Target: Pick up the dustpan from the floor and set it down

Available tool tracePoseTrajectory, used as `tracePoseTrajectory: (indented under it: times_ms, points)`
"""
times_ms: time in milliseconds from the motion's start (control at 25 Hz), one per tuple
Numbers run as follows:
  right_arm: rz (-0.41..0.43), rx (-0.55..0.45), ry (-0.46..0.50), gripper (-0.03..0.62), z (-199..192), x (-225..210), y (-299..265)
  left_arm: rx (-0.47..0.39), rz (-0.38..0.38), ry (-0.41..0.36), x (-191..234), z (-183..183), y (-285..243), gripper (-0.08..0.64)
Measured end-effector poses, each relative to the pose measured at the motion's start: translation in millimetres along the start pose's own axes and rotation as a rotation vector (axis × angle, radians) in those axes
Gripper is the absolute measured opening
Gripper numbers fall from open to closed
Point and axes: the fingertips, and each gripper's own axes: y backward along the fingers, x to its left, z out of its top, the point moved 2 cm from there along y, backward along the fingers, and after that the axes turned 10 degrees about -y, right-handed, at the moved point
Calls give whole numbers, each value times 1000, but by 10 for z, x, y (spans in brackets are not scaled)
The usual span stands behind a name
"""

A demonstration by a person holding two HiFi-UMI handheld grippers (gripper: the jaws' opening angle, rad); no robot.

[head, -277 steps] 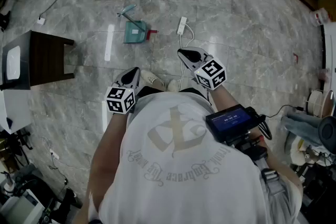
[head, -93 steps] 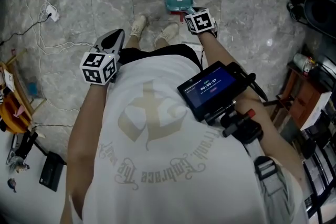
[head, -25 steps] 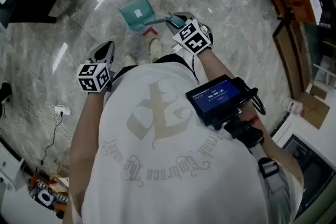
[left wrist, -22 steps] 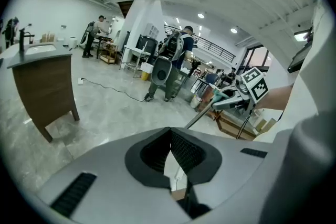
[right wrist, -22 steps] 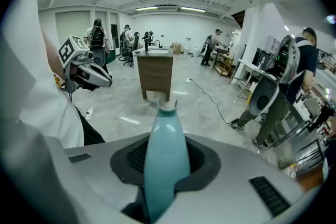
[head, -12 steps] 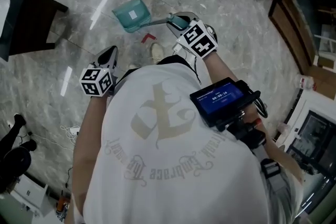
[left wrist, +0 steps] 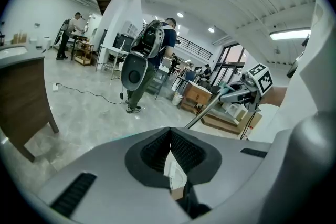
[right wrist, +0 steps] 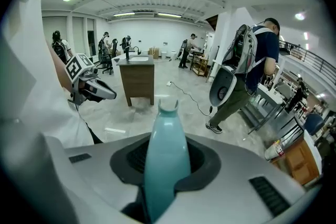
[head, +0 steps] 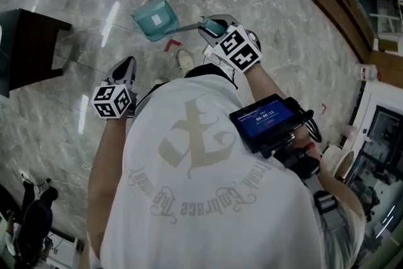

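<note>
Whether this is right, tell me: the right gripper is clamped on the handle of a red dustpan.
One thing is wrong: the dustpan is teal, not red, as the head view shows. The right gripper is indeed clamped on its handle.

Dark wooden table [head: 25, 41] at left; red scrap [head: 171, 45] on grey marble floor [head: 271, 22]; backpack-wearing person [left wrist: 155, 55] standing beyond.
</note>
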Motion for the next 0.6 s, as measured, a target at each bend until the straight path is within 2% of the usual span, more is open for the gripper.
tracePoseTrajectory:
  times_ms: [600]
  points:
    - [-52,43,-93,102,-290,-149,94,63,-81,18,-80,-122,-294,12]
